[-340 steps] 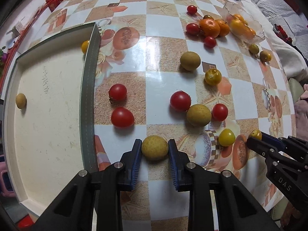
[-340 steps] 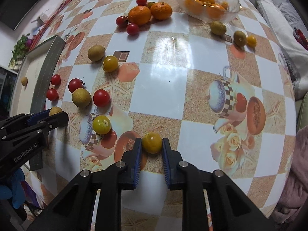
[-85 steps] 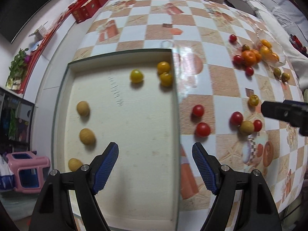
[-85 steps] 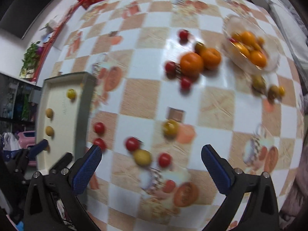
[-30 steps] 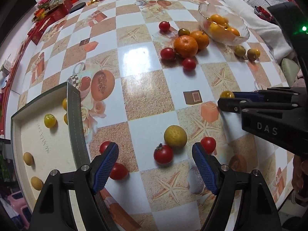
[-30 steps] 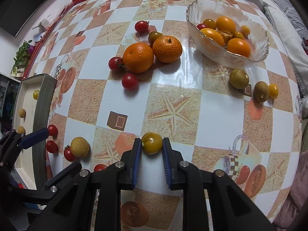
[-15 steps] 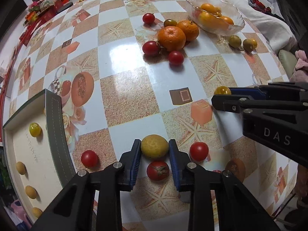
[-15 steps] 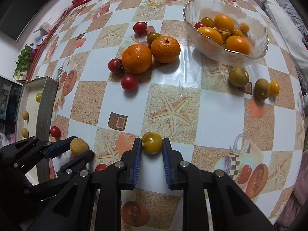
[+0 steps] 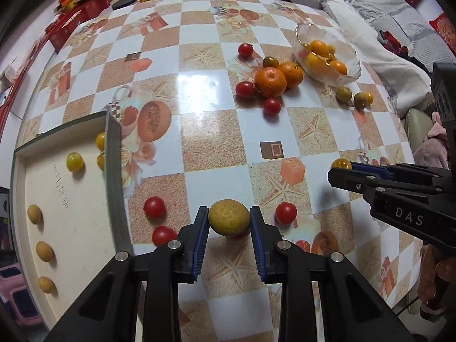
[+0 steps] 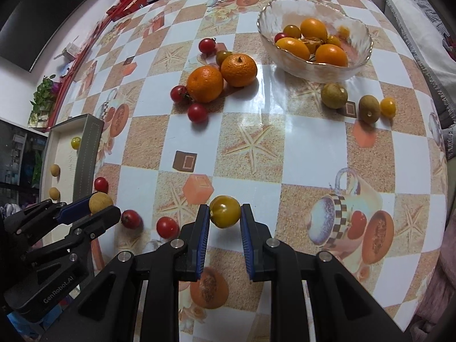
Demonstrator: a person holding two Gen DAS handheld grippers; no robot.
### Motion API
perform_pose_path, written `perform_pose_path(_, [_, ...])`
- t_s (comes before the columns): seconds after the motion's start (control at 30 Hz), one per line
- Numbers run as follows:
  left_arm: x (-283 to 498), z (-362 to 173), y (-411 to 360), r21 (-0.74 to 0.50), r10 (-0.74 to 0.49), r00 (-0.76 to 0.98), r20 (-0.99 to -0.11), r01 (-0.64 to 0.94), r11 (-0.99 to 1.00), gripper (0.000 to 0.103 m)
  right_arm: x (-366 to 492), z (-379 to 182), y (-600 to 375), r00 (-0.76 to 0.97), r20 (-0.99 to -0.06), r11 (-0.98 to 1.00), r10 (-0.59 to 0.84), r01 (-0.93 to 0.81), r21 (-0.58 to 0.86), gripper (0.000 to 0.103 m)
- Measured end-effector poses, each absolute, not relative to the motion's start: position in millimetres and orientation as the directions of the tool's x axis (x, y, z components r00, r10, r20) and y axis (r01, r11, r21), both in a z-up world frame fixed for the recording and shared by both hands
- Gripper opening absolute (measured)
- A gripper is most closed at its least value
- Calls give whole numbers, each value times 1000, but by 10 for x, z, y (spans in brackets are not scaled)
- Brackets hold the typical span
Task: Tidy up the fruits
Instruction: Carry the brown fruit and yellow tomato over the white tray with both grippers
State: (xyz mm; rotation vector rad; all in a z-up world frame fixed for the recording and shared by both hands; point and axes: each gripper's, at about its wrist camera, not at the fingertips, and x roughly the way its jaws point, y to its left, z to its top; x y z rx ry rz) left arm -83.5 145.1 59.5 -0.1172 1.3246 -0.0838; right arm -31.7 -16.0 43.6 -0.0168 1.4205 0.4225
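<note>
My left gripper [image 9: 228, 222] is shut on a tan round fruit [image 9: 228, 221] and holds it just above the table; it also shows in the right wrist view [image 10: 100, 202]. My right gripper [image 10: 225, 212] is shut on a yellow cherry tomato [image 10: 225, 211], lifted off the table; it shows at the right in the left wrist view [image 9: 340, 164]. The cream tray [image 9: 85, 228] at the left holds several yellow tomatoes and tan fruits. Red tomatoes [image 9: 154, 207] lie near my left gripper.
Two oranges [image 10: 205, 83] with red tomatoes around them sit mid-table. A glass bowl [image 10: 359, 59] of orange fruit stands behind, with two brownish fruits [image 10: 334, 95] and a small yellow one beside it. Boxes and packets line the far table edge.
Both grippers have lifted their fruit off the table. One second ago my left gripper was open over the tan fruit; it has since shut on it.
</note>
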Motion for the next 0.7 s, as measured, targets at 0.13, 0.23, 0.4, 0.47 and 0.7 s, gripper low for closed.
perform_pose_path(0.13, [-954, 703, 1616, -137, -121, 260, -958, -43, 990, 30, -387, 549, -82, 88, -957, 917, 278, -320, 237, 24])
perform_pose_path(0.23, [-1029, 731, 1673, -134, -109, 272, -956, -72, 988, 30, -462, 634, 13, 86, -955, 908, 283, -345, 238, 24])
perform_pose_path(0.4, [-1215, 763, 1927, -128, -87, 282, -956, -132, 983, 30, -547, 733, 243, 75, -952, 889, 296, -386, 246, 24])
perform_pose_path(0.47, [-1309, 775, 2058, -127, -78, 284, -956, -161, 979, 30, -583, 772, 356, 71, -952, 880, 297, -408, 244, 24])
perform_pose_path(0.7, [-1610, 755, 2515, -121, -42, 284, -958, -266, 956, 30, -687, 875, 858, 50, -950, 832, 307, -498, 243, 24])
